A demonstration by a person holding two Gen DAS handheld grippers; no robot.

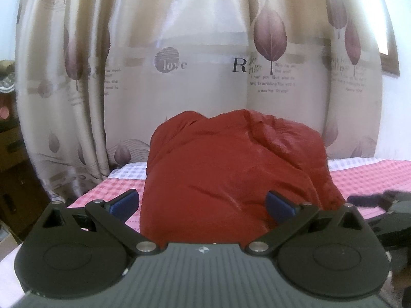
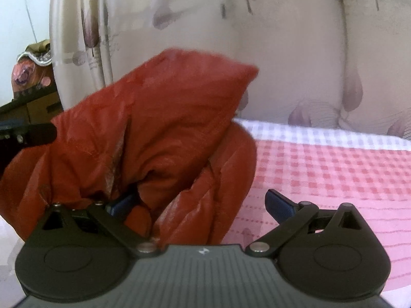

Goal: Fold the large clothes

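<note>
My big red jacket sits in a puffy heap on the bed, on top of the pink checked bed sheet. I use the jacket as my landmark. My left gripper is right in front of the jacket, on the side away from the curtain. Its jaws are spread wide, with one blue pad on each side of the jacket's near end, and they are not squeezing anything. In the left wrist view I can see a bit of my other tool, dark and blurry, just to the right of the jacket. My right gripper is at the jacket's right side. Its jaws are spread wide too. The left blue pad is tucked in against the red folds, and I cannot tell if cloth is over it or only beside it. The right blue pad is off the jacket, above the bare pink sheet. From this side one part of the jacket sticks up in a point, and it looks blurry. Behind the jacket hangs a cream curtain with purple leaves and some words on it. Far to the left of the jacket there is a dark shelf with a flowery cloth on top.
</note>
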